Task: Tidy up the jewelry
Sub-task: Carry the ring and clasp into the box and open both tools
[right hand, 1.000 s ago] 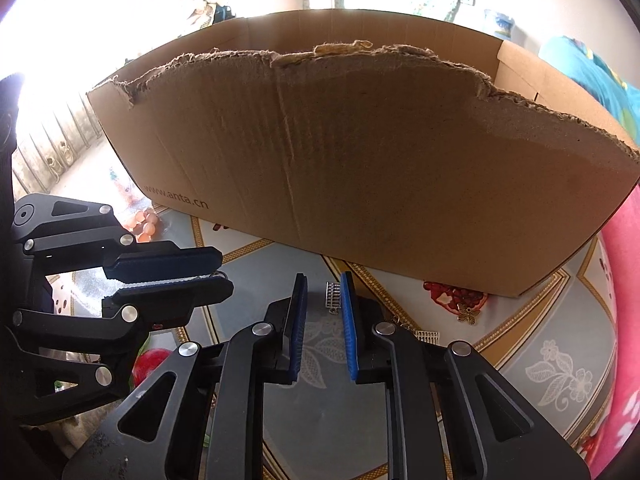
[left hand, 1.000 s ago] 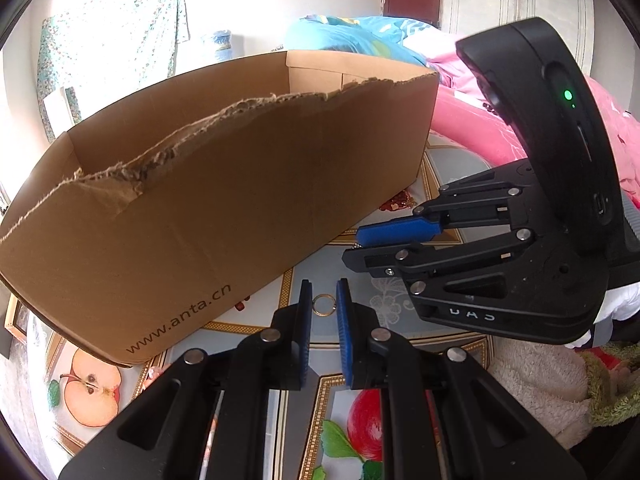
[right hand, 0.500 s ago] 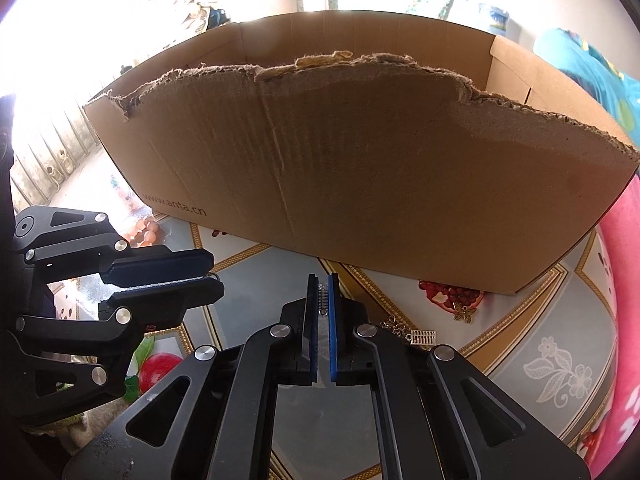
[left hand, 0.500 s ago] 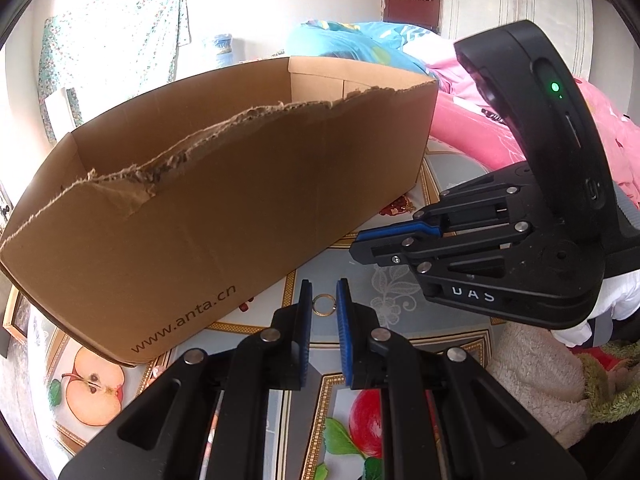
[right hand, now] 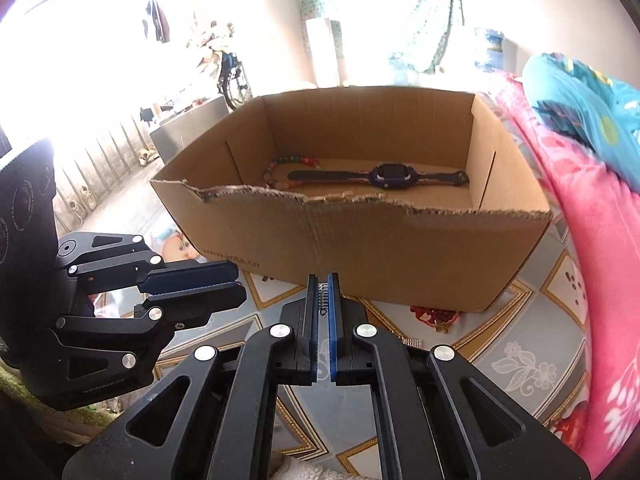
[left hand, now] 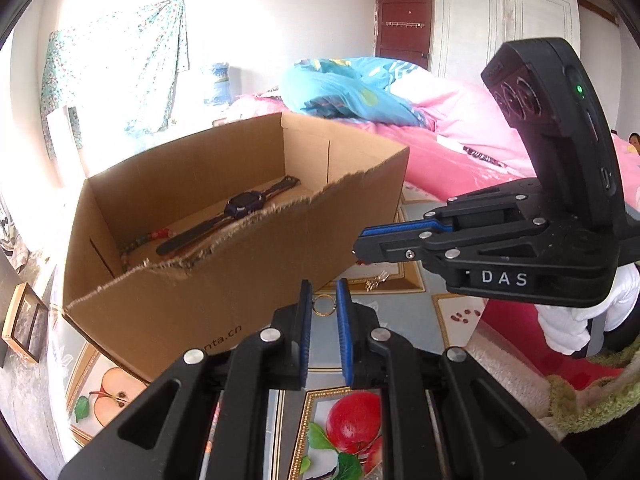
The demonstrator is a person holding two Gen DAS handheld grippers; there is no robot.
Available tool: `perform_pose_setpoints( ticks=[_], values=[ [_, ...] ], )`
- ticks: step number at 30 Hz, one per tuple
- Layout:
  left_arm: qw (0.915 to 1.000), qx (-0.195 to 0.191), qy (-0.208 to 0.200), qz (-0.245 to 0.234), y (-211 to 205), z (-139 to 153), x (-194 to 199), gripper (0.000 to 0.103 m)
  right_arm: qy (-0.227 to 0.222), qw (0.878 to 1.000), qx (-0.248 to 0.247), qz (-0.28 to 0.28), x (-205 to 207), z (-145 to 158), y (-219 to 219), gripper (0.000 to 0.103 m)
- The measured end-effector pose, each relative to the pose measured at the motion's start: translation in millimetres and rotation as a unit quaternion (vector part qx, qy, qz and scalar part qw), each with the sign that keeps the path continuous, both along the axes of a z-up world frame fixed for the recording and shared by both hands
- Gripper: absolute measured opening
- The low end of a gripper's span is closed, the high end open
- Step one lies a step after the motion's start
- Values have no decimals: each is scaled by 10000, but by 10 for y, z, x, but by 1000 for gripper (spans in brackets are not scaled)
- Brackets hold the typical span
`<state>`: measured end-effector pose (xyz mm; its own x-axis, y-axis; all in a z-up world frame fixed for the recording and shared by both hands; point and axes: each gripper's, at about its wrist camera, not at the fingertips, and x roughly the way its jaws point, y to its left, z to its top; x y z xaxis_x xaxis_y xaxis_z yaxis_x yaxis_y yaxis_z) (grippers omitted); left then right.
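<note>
The left hand-held gripper (left hand: 322,300) pinches a small gold ring (left hand: 322,305) between its blue pads, which stand only as far apart as the ring is wide. The right hand-held gripper (right hand: 323,294) is pressed almost together on a small silver comb-shaped piece (right hand: 323,299), held upright between the pads. Directly ahead of both hand-held grippers stands an open cardboard box (right hand: 400,248) with a torn near edge, resting on the patterned bench (right hand: 520,344). Inside the box lie a dark watch (right hand: 394,176) and, toward the left hand-held gripper's side, a beaded bracelet (right hand: 276,172). On the bench just ahead of the right hand-held gripper lie a red-stone piece (right hand: 436,315) and a small silver piece (right hand: 412,342).
</note>
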<state>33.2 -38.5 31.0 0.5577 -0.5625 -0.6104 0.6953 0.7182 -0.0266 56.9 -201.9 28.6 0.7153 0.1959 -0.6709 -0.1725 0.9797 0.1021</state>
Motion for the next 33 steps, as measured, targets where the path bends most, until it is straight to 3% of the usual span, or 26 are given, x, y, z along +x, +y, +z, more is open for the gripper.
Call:
perform_pose_setpoints(
  ticks=[7, 13, 17, 20, 24, 27, 33],
  values=[
    [9987, -366, -351, -7, 84, 601, 93, 12, -730, 9965, 352, 215, -39, 527, -99, 2],
    [9996, 7, -245, 135, -81, 750, 693, 12, -484, 9969, 430, 447, 441, 635, -209, 2],
    [9966, 323, 745, 165, -172, 576, 1325, 12, 312, 9969, 444, 564, 968, 444, -270, 2],
    [9834, 511, 1727, 231, -227, 316, 1762, 12, 969, 9922, 529, 580, 1232, 295, -297, 2],
    [9657, 752, 2457, 374, -276, 59, 2153, 12, 1542, 9840, 621, 641, 1395, 132, -359, 2],
    [9544, 871, 2815, 478, -299, -45, 2302, 12, 1699, 9815, 617, 635, 1381, 118, -343, 3],
    [9509, 914, 2915, 493, -335, -85, 2403, 12, 1626, 9819, 714, 652, 1488, 77, -406, 6]
  ],
)
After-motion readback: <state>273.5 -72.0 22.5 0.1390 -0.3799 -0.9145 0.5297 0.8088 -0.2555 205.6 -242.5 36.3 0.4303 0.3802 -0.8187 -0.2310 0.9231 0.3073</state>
